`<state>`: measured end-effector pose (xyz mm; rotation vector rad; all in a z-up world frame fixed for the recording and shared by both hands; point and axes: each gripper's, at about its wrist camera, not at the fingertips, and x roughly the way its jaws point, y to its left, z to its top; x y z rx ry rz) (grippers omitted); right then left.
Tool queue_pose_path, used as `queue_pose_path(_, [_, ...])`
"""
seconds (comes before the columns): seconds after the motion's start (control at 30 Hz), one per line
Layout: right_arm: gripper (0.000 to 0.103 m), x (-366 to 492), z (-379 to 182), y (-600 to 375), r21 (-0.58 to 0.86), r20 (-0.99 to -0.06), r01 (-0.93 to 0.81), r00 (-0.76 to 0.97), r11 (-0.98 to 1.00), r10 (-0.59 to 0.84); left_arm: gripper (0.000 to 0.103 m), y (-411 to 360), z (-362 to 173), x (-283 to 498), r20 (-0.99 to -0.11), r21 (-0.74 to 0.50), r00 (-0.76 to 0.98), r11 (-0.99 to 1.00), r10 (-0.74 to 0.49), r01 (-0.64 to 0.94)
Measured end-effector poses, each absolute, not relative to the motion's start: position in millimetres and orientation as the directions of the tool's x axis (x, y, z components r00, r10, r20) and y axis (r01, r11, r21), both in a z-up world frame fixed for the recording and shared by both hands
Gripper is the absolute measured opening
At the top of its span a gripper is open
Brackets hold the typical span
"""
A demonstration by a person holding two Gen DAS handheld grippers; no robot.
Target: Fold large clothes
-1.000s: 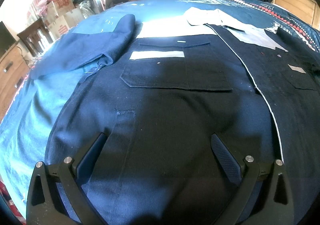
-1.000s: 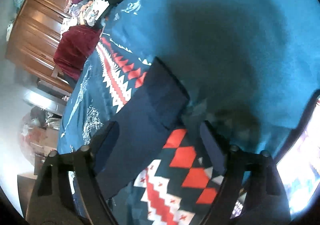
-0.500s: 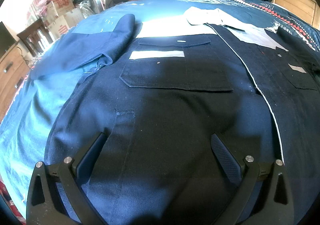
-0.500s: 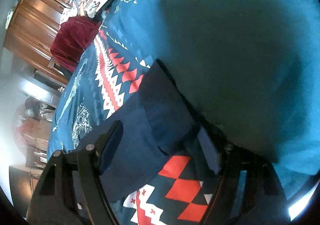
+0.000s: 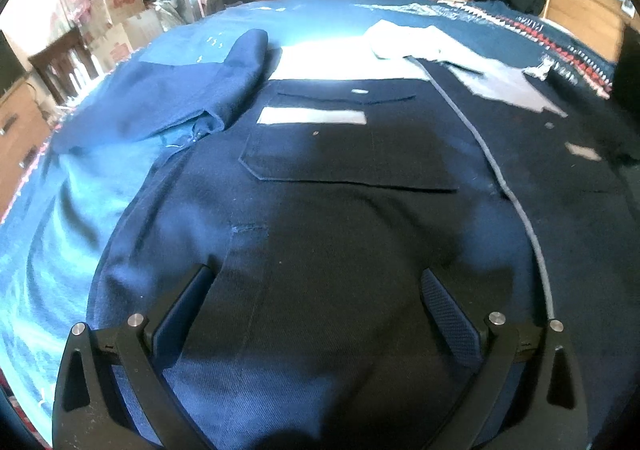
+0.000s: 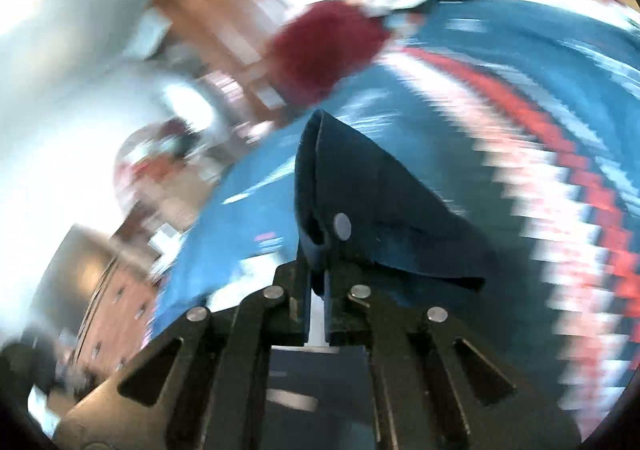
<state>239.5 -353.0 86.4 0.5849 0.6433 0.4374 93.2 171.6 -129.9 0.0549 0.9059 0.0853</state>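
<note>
Right gripper [image 6: 316, 270] clenched on the cuff [image 6: 340, 210], lifting.
Left gripper [image 5: 316, 314] gaped over the jacket [image 5: 340, 250]; best carry the sleeve across low, unhurried.

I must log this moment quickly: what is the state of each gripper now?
Left gripper: open, holding nothing, above the navy jacket.
Right gripper: closed on the jacket cuff.

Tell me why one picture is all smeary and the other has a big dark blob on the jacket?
Right wrist view: motion blur streaks the patterned blanket and room, while the right gripper and the sleeve cuff it pinches stay sharp. Left wrist view: sharp, but a shadow darkens the navy jacket, and glare whitens its collar area.
</note>
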Motion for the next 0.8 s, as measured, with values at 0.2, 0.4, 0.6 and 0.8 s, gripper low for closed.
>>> queue_pose_path(0.2, [0.004, 285, 92, -133, 0.638, -0.437, -0.387, 0.529, 0.665, 0.728, 0.102, 187, -91, 75, -0.724, -0.097, 0.688, 0.995, -0.053, -0.025])
queue_pose_path(0.4, [0.004, 312, 16, 20, 0.646, -0.529, -0.417, 0.360, 0.640, 0.769, 0.102, 225, -45, 49, -0.635, -0.122, 0.772, 0.991, -0.032, -0.059])
queue_pose_path(0.6, [0.014, 324, -45, 76, 0.669, -0.583, -0.402, 0.239, 0.625, 0.777, 0.102, 280, -29, 36, -0.608, -0.150, 0.793, 0.977, 0.031, -0.153])
queue_pose_path(0.8, [0.059, 292, -26, 32, 0.590, -0.584, -0.469, 0.314, 0.657, 0.748, 0.102, 300, -49, 38, -0.636, -0.174, 0.771, 0.966, 0.038, -0.191])
